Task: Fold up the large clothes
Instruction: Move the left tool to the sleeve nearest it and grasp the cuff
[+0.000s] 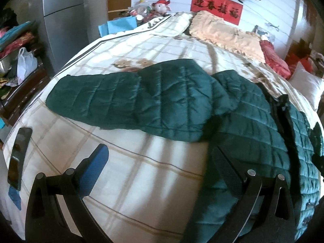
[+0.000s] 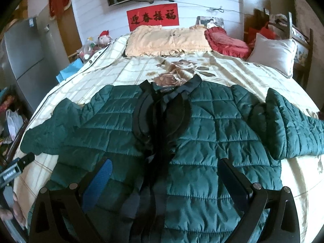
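Jacket [image 2: 202, 133] hem cut off by frame bottom, lining too dark to read. Green quilted puffy nylon, flat on bed [image 2: 239, 75], sleeves out. Left claw [image 1: 160, 168] & right claw [image 2: 166, 182] both wide, holding nothing.

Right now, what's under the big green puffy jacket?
The dark green quilted jacket lies spread out on the cream checked bedspread with brown flowers. Part of the flower print shows above the collar. Whatever else lies beneath the jacket is covered.
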